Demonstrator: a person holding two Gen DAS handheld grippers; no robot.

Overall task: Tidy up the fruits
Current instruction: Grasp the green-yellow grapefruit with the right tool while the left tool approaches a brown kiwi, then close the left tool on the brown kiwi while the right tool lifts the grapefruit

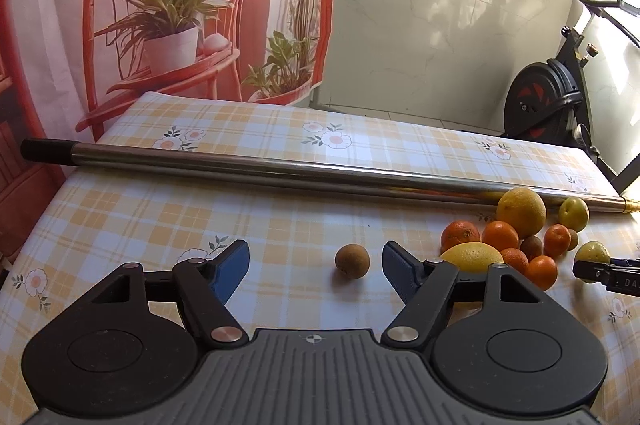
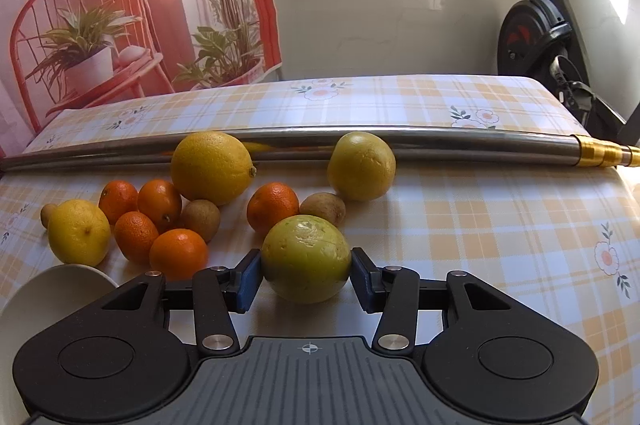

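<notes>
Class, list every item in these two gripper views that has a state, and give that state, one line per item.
Left gripper: open, holding nothing.
Small brown fruit: alone on the tablecloth, ahead of the open left fingers.
Right gripper: shut on the yellow-green fruit.
Yellow-green fruit: gripped between the blue pads.
Metal pole: lying flat across the table.
White bowl: only its rim shows; contents hidden.

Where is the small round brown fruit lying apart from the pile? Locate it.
In the left wrist view the small round brown fruit lies alone on the checked tablecloth, just ahead of the open left gripper, left of the yellow lemon.
</notes>
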